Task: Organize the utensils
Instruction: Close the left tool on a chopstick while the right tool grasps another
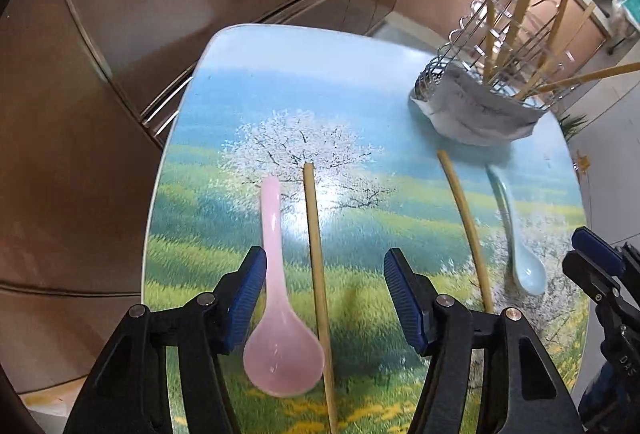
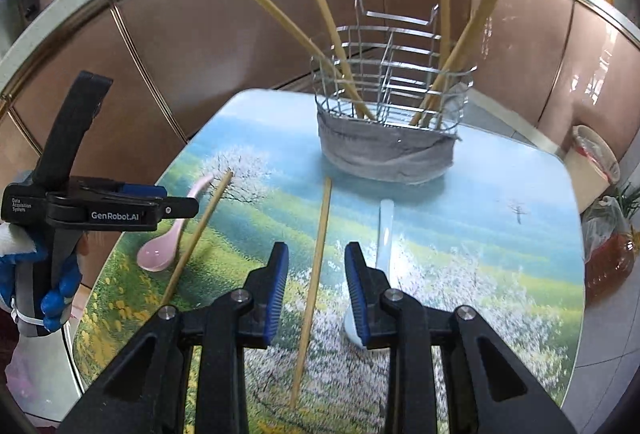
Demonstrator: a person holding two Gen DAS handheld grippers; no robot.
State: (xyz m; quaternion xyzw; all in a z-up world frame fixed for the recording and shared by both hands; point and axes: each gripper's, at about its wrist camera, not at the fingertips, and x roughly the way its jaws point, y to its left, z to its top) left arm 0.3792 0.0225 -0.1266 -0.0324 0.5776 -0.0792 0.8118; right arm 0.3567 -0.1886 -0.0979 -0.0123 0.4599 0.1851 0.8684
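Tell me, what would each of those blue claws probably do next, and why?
Probably lower and close: the left gripper straddles one chopstick beside the pink spoon, the right gripper another chopstick; neither pinches yet.

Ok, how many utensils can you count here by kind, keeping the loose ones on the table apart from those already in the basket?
Chopsticks lying on the table: 2
Chopsticks standing in the wire basket, counted in the right wrist view: 4
Pink spoon: 1
Pale blue spoon: 1
Total: 8 utensils, 4 still loose on the table.
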